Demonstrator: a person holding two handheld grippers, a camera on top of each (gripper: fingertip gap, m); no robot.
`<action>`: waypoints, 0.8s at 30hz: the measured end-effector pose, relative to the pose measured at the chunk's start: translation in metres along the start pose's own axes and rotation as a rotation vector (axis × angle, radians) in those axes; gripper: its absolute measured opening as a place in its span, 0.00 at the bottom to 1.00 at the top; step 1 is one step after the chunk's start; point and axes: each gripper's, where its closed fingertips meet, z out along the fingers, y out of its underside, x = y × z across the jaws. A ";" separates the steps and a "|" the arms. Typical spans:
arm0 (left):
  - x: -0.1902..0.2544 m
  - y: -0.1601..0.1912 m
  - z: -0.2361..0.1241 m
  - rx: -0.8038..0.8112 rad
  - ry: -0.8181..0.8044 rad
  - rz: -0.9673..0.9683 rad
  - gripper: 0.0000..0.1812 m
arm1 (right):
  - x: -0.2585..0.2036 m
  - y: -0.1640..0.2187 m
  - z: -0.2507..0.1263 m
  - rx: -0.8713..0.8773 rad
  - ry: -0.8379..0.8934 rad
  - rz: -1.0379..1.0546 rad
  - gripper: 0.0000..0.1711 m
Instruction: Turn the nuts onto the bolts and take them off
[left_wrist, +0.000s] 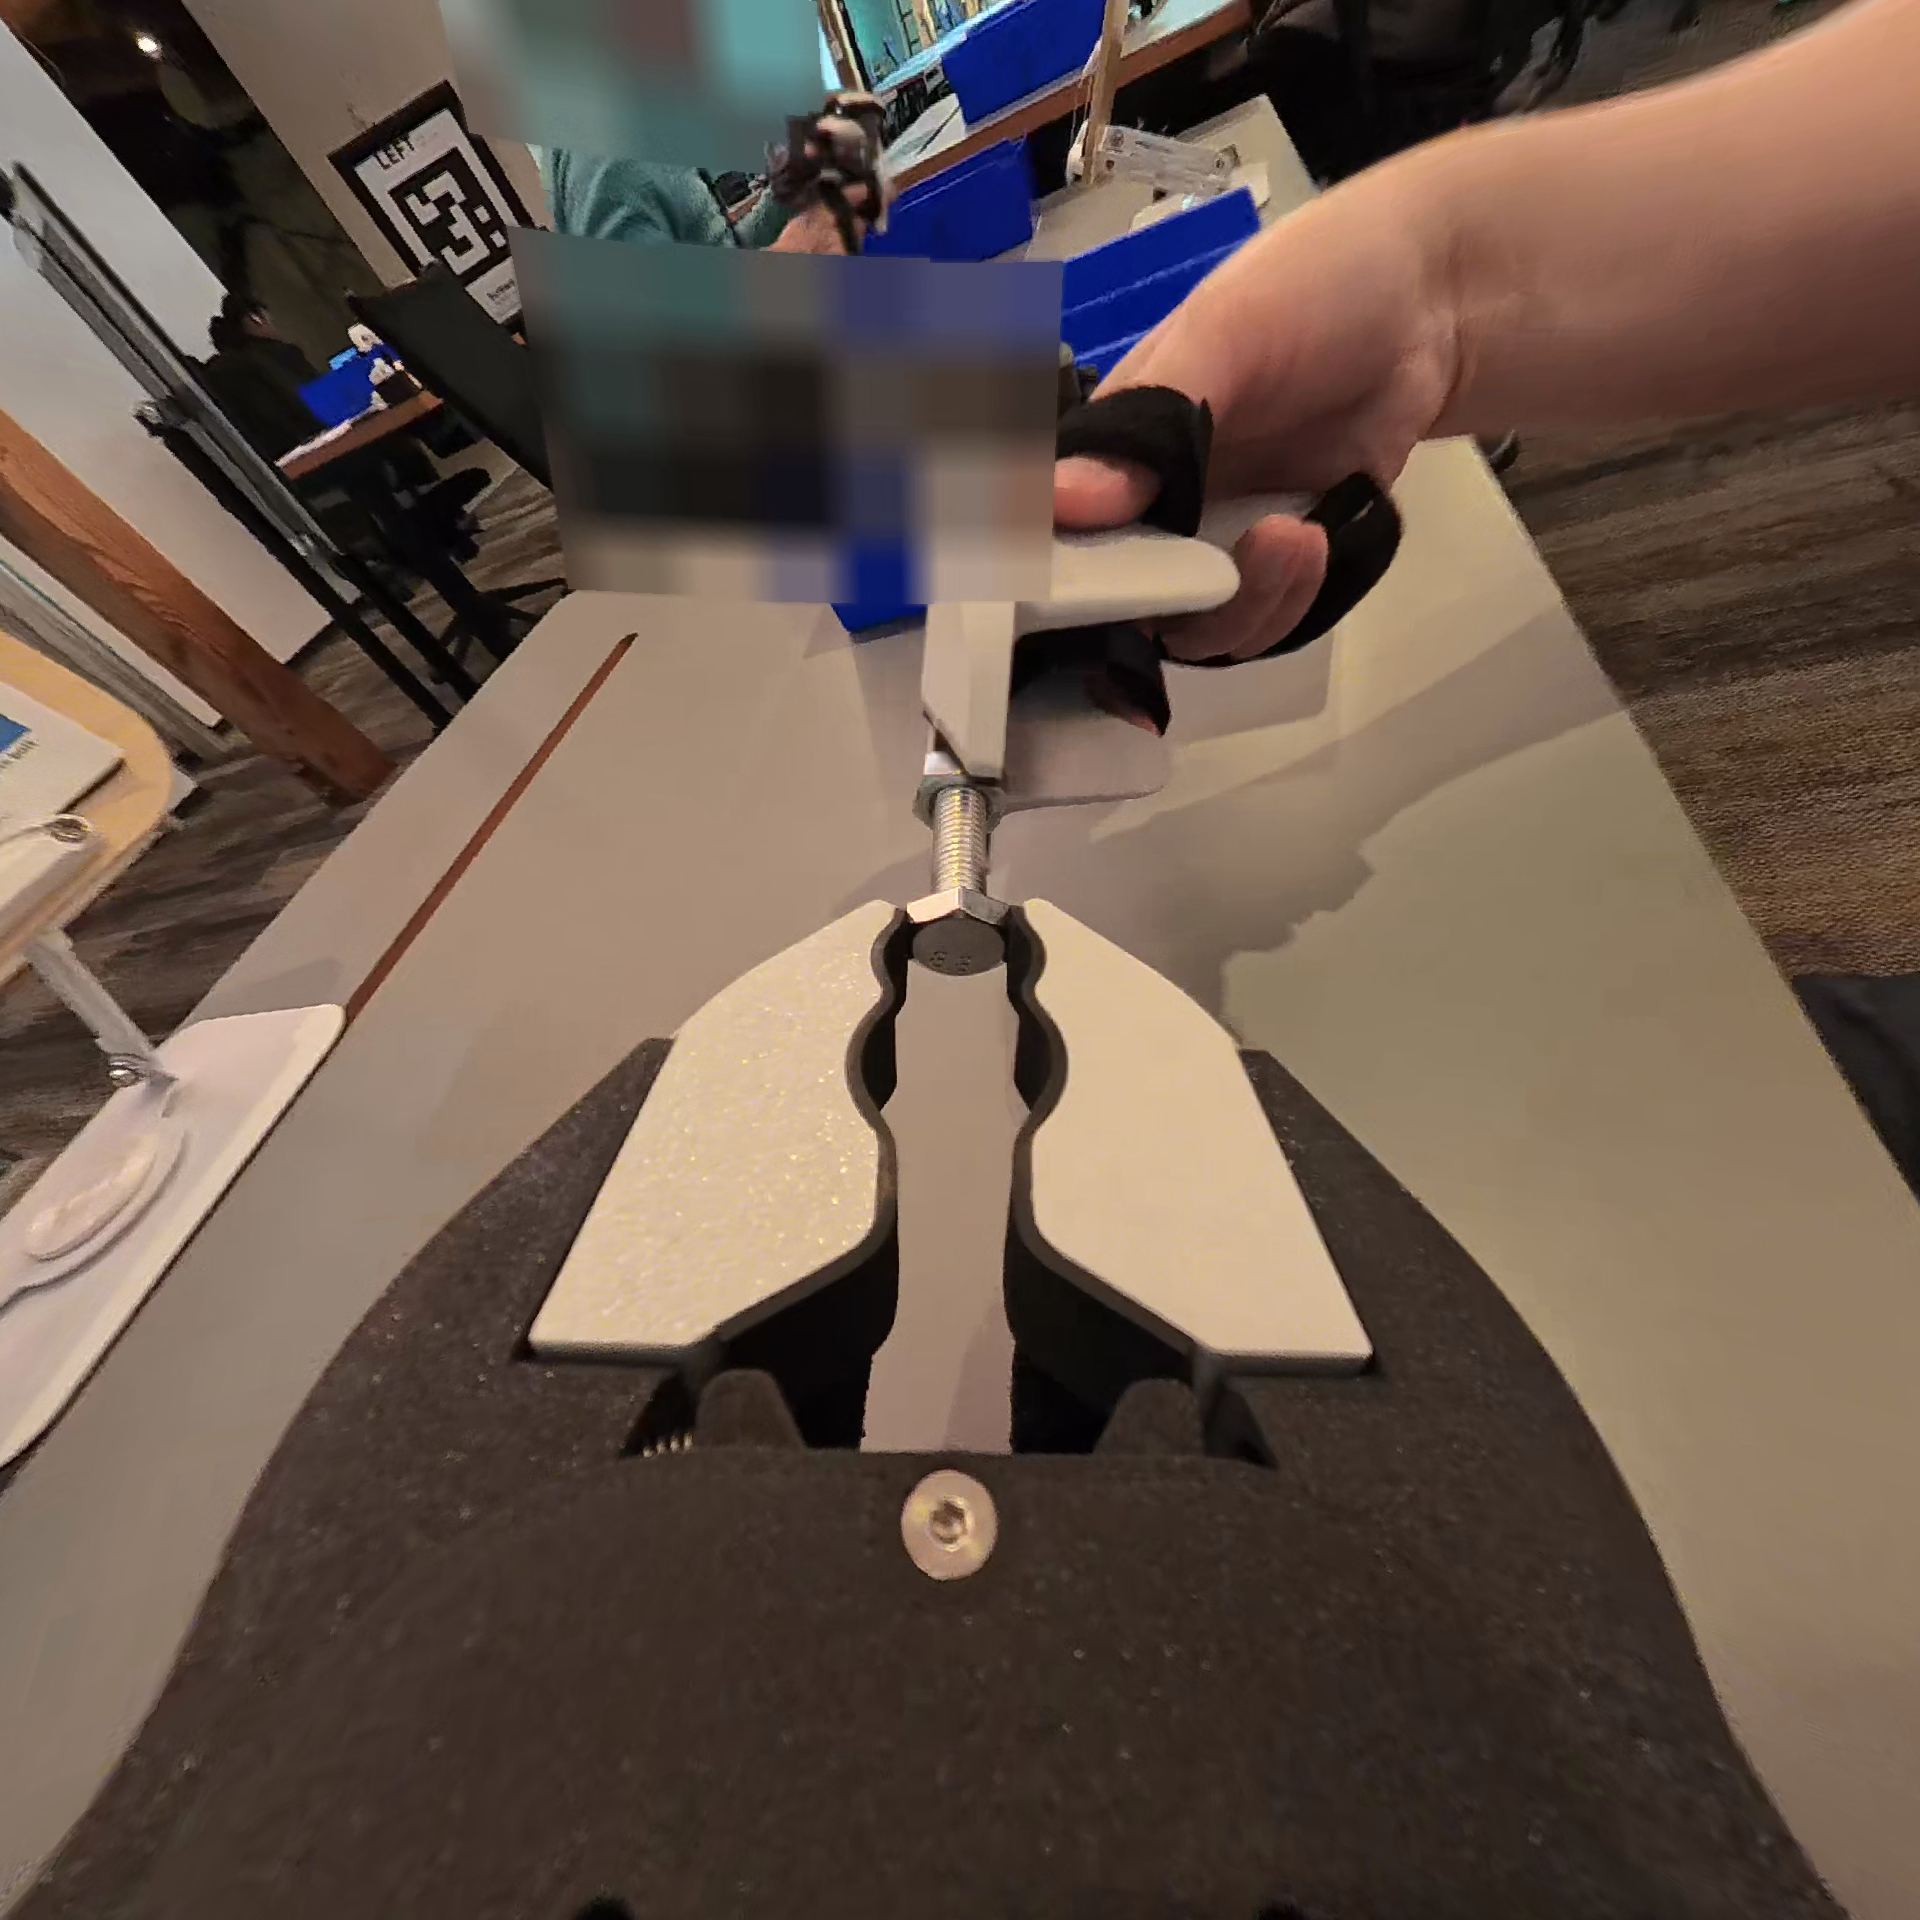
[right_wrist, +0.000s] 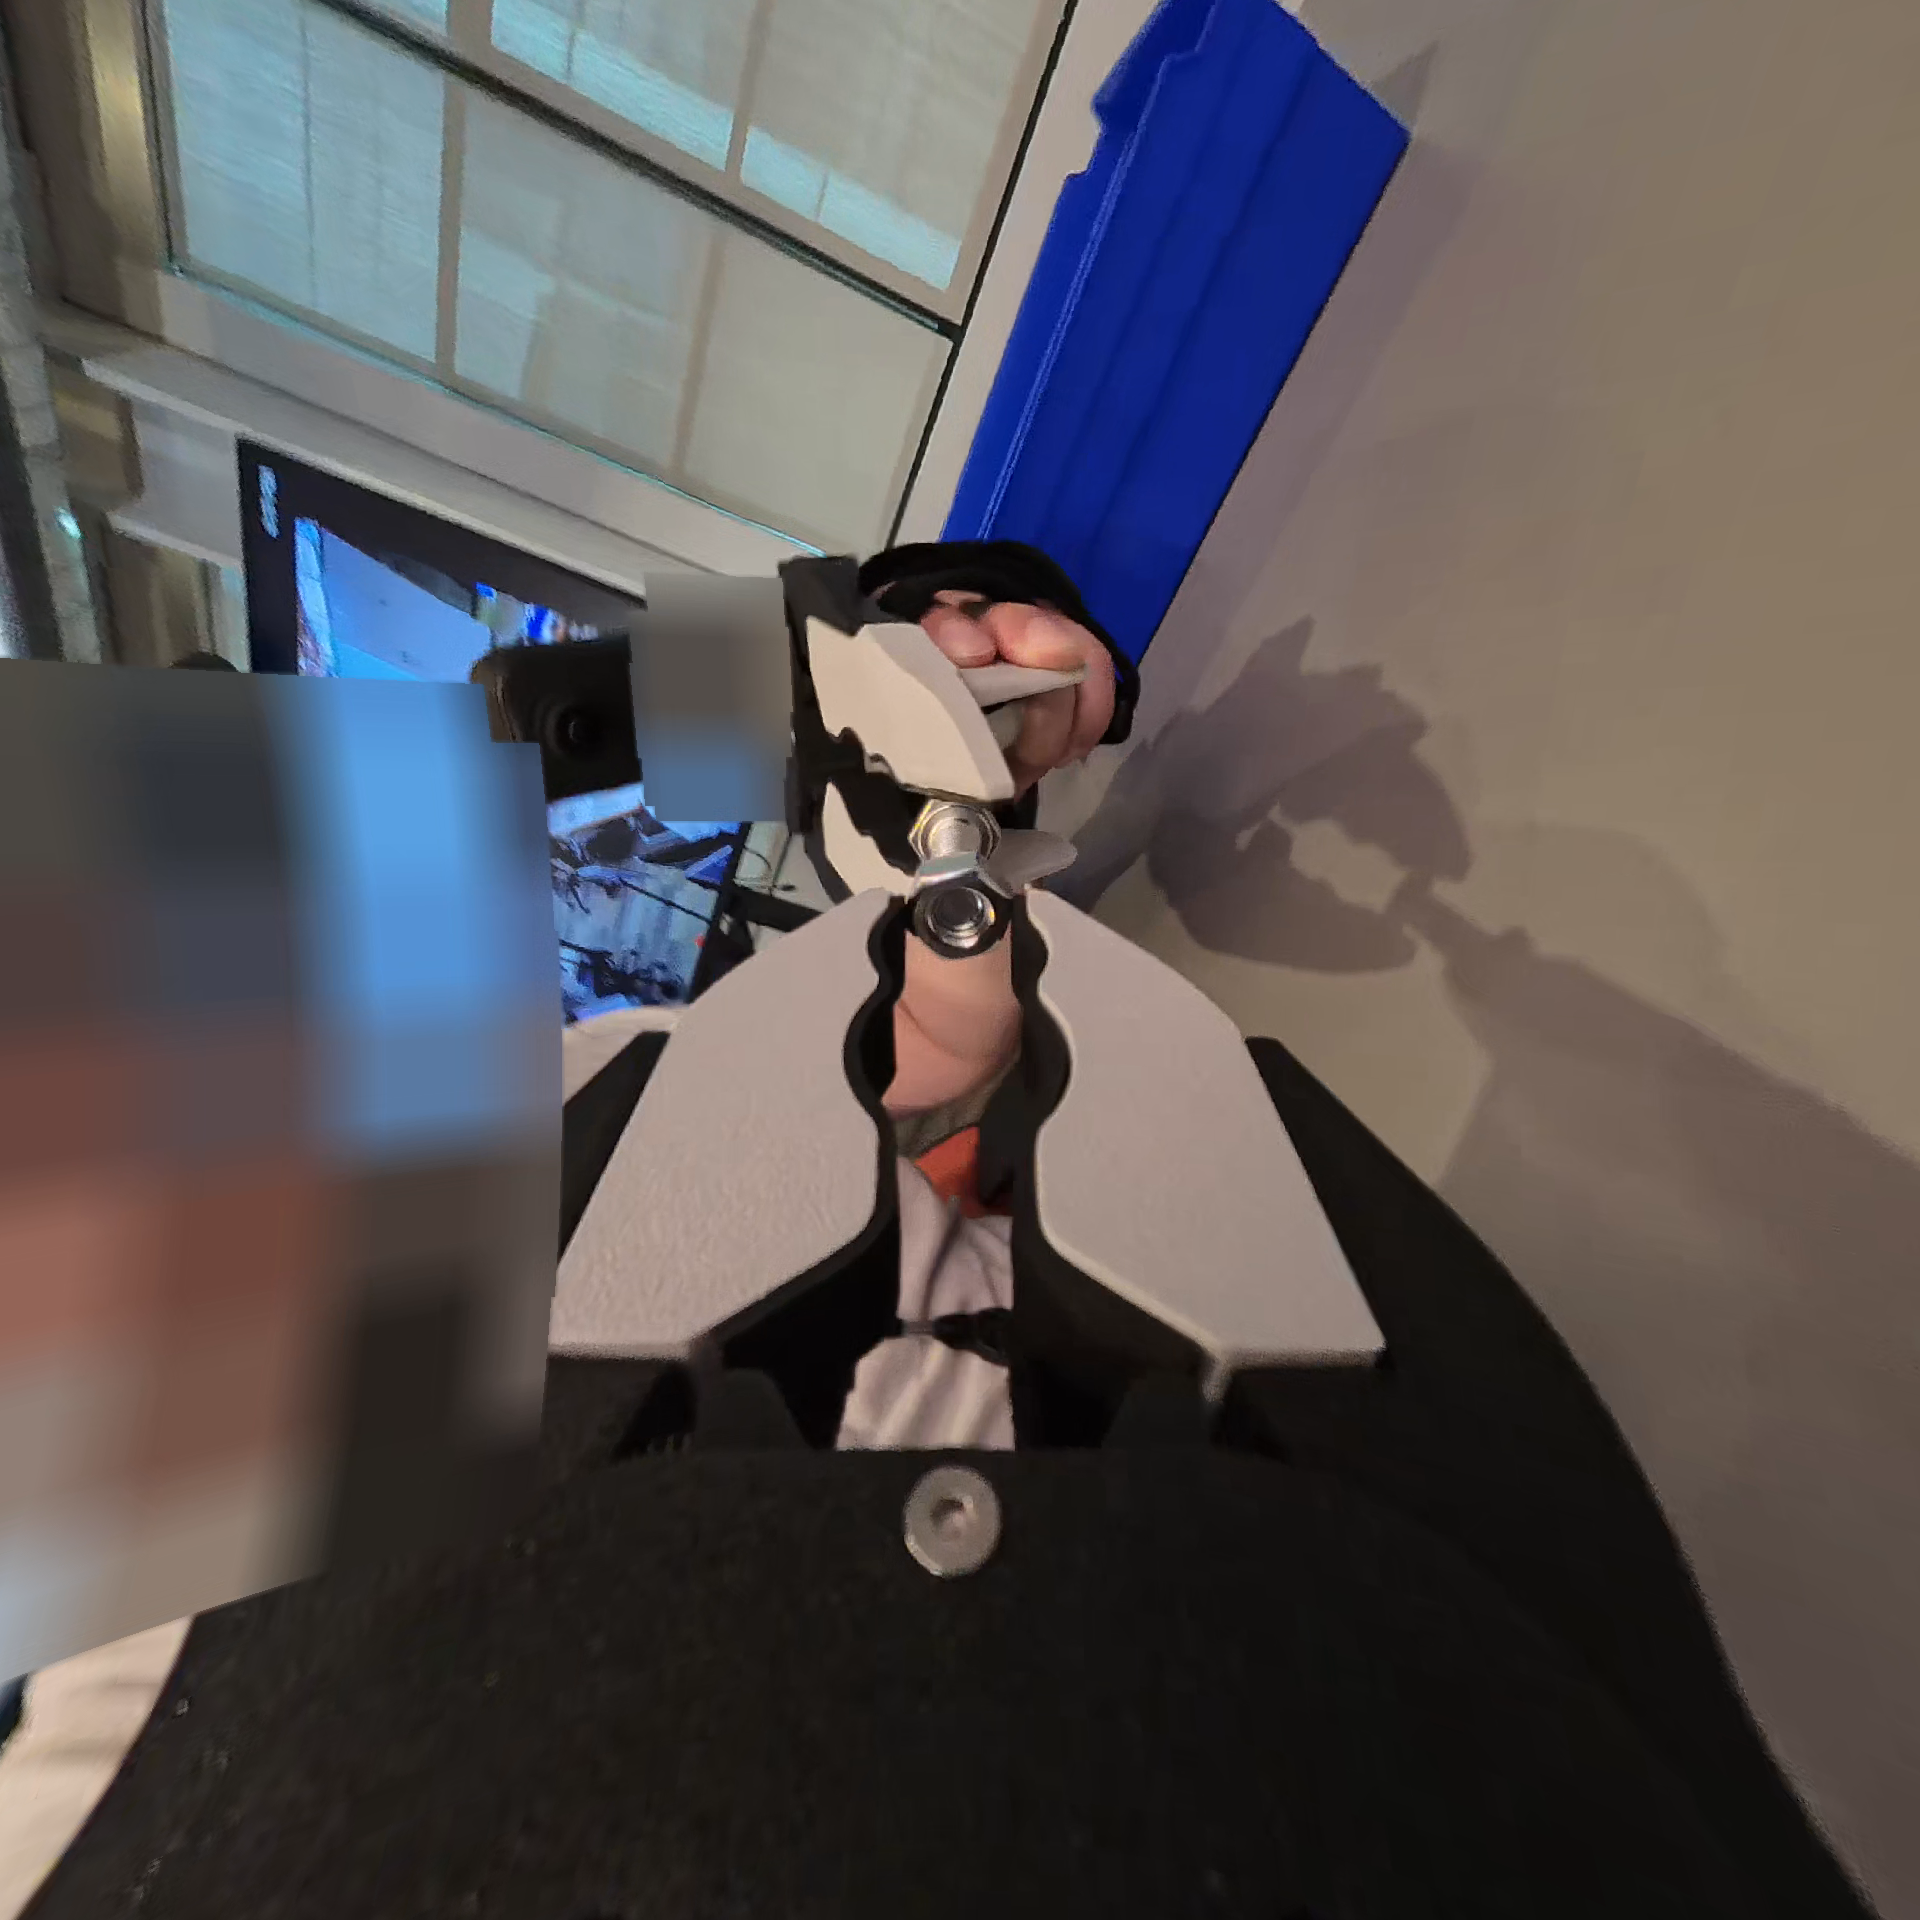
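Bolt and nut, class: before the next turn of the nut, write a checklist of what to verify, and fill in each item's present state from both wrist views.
1. Left gripper clamps the bolt by its head: ok.
2. Right gripper grips the nut at its fingertips: ok.
3. Nut is on the bolt's threaded end: ok, the end shows through it in the right wrist view.
4. Nut sits square on the thread: cannot tell.
5. Bolt is held clear of the table: ok.
6. How many turns are left: cannot tell.
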 end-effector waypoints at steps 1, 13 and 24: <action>0.001 -0.003 -0.001 0.020 0.019 -0.030 0.10 | -0.003 0.001 0.000 -0.021 -0.008 -0.068 0.11; 0.014 -0.022 -0.012 0.134 0.207 -0.234 0.10 | -0.018 0.010 0.002 -0.100 0.120 -0.912 0.13; 0.001 -0.014 -0.004 0.075 0.006 -0.019 0.10 | -0.009 -0.008 -0.010 0.068 0.000 0.031 0.21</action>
